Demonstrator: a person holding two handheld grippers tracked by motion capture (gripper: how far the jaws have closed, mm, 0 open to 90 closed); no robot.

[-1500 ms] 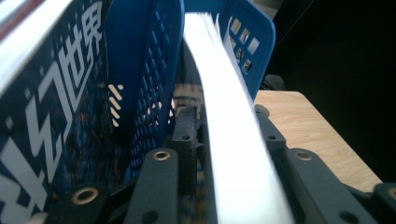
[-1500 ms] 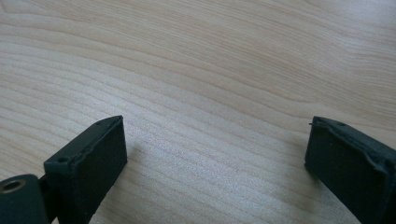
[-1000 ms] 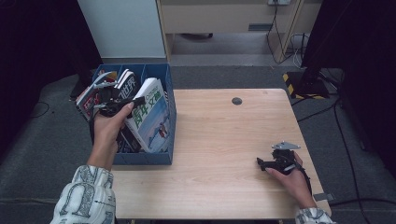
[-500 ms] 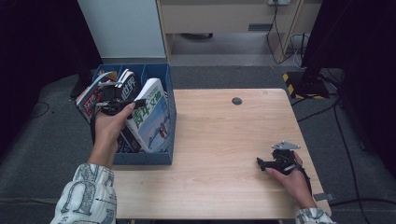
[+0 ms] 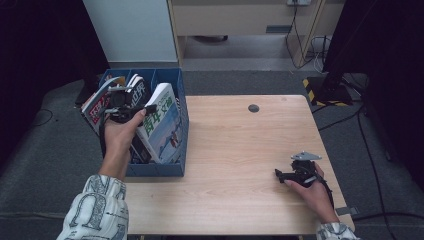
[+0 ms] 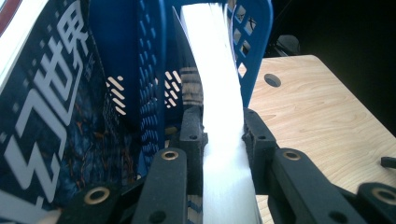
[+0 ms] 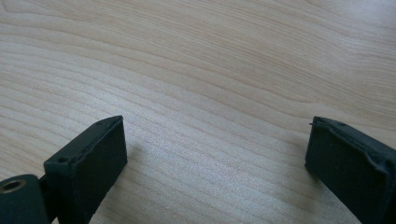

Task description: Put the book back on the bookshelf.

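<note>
A book with a pale blue cover (image 5: 162,122) stands tilted in the right compartment of a blue slotted bin (image 5: 155,169). My left gripper (image 5: 145,108) reaches into the bin from the left. Its jaws have just been closing and now pinch the book's white page edge (image 6: 218,88), so the left gripper (image 6: 223,127) is shut on it. My right gripper (image 5: 278,174) rests low over the table near the front right. In its own view the right gripper (image 7: 217,154) stands open with bare wood between its jaws.
A dark blue book (image 6: 46,116) and other books (image 5: 102,102) fill the bin's left compartments. The bin's perforated wall (image 6: 254,42) is just right of the held book. The wooden table (image 5: 240,135) has a small dark hole (image 5: 253,108) at the back.
The left gripper's jaws have drawn together onto the pale blue book's page edge. The right hand and its gripper have stayed where they were.
</note>
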